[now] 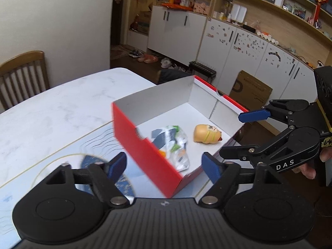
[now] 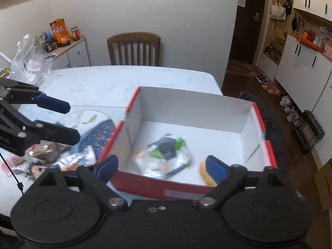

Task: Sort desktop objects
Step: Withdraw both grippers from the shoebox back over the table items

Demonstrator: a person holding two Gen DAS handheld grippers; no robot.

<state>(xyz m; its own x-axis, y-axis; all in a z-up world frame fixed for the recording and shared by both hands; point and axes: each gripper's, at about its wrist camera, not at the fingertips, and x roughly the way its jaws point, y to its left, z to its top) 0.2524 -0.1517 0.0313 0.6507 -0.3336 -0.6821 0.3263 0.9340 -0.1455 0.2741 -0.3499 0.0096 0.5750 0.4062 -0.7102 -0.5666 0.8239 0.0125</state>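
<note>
A red shoe box [image 1: 145, 161] with a white inside stands open on the table. In it lie a crinkled white, green and dark snack packet [image 1: 172, 145] and a yellow toy head [image 1: 206, 133]. My left gripper [image 1: 164, 164] hangs open over the box's near corner with nothing between its fingers. My right gripper [image 1: 238, 133] is open at the box's right side, also holding nothing. In the right wrist view the box [image 2: 186, 103], the packet [image 2: 166, 155] and the toy head [image 2: 204, 174] lie below my open right gripper [image 2: 160, 167]; the left gripper [image 2: 68, 121] is open to the left.
Several loose snack packets [image 2: 47, 149] lie on a pale blue mat [image 2: 99, 132] left of the box. A clear plastic bag [image 2: 31, 60] stands at the table's far left. A wooden chair [image 2: 133, 48] is behind the white marble table [image 2: 103, 81]. A cardboard carton [image 1: 251, 89] sits on the floor.
</note>
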